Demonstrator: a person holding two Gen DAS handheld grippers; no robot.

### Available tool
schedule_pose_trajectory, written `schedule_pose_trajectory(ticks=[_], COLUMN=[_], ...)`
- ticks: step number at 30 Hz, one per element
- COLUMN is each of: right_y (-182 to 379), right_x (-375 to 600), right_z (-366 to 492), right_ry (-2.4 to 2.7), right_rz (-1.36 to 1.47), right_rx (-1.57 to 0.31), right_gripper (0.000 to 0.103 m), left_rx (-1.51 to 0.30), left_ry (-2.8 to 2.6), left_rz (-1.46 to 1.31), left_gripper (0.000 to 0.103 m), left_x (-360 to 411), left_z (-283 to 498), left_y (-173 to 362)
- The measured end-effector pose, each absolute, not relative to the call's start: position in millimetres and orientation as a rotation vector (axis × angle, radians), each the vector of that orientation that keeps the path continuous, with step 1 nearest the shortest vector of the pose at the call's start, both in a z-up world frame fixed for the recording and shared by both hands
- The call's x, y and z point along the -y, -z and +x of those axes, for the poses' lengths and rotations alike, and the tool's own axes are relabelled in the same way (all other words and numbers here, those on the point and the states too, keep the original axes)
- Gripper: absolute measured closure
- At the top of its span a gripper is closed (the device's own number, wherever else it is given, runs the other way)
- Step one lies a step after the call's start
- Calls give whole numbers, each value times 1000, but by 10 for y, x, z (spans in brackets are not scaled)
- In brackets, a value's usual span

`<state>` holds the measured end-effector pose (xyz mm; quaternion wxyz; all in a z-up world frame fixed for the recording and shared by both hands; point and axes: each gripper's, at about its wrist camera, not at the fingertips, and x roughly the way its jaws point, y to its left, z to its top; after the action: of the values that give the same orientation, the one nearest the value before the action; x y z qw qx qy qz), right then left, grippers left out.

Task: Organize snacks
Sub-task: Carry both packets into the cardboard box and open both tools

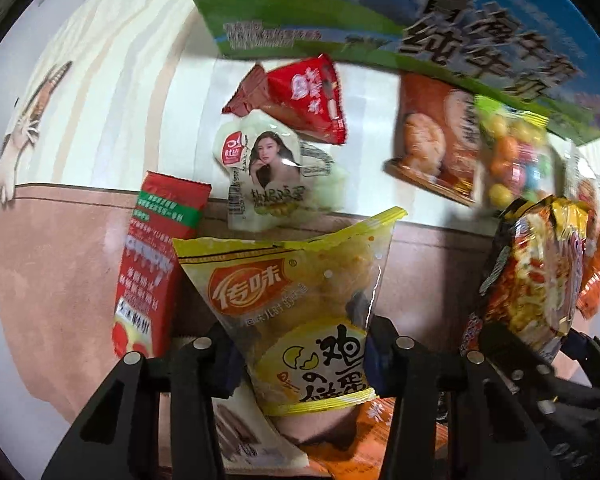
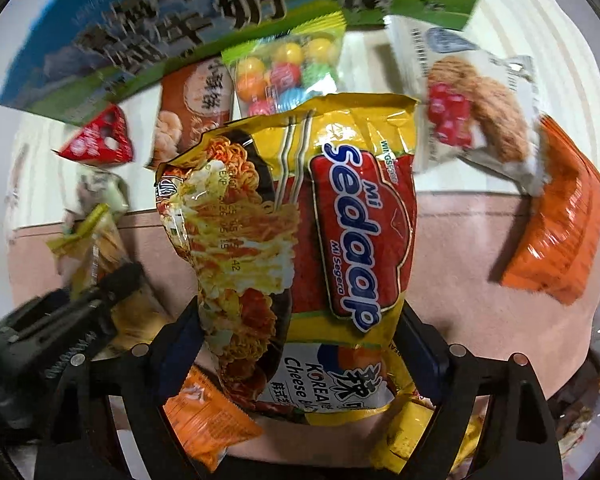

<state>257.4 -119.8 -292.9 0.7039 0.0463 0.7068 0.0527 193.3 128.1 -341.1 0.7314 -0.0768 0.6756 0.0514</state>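
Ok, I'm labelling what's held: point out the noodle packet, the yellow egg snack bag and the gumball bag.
noodle packet [image 2: 340,232], right wrist view, red logo panel.
yellow egg snack bag [image 1: 300,300], left wrist view, clear middle.
gumball bag [image 2: 288,68], right wrist view, clear window.

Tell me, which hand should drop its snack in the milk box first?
Probably the right. Its gripper holds the noodle packet facing the milk box closely; the left gripper with the yellow egg snack looks farther back.

We saw a pink mat [image 1: 60,280] lying on a striped tablecloth [image 1: 112,112] printed with a cartoon animal [image 1: 24,128]. Behind it stood a blue and green milk carton box [image 1: 440,12] with large Chinese lettering across its side.
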Motion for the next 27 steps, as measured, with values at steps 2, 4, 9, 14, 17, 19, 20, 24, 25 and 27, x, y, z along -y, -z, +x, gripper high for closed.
schedule_pose_trajectory(ticks=[2,4,9,14,17,19,20,24,25,27], right_y=[2753,2525,1893,1287,1034,933,912,966,1023,1136], right_x=[1267,1359,1546,1596,1513,1485,1461,1348,1308,1303], right_z=[2541,2525,2598,2864,3196,3447,3579,4119,4235,4509], right_ry=[-139,-160,-218,-280,-300,-296,-291,-248,-239,-225], right_rz=[140,183,273,304,298,290,277,226,216,204], right_rx=[-1554,-1525,-1440,-1347,-1302,-1281,-1278,-1289,-1306,-1347], right_gripper=[12,12,12,12,12,12,12,12,12,12], left_rx=[-1469,-1435,-1317,-1188,-1156,-1154,-1166,-1247,-1268,-1313], left_ry=[-102,-86,-32,30,47,51,56,60,50,63], left_rz=[-171,-172,-212,-220,-195,-177,-173,-151,-144,-140], left_gripper=[60,60,60,60,60,60,60,60,60,60], left_x=[-1306,-1376,-1483,-1182,-1014,-1054,-1080,-1070,-1065,-997], left_z=[1879,1838,1849,2476,2908,3194,3385,4142,4235,4476], left_y=[3293,3101,2444,1773,1613,1537,1544,1628,1670,1781])
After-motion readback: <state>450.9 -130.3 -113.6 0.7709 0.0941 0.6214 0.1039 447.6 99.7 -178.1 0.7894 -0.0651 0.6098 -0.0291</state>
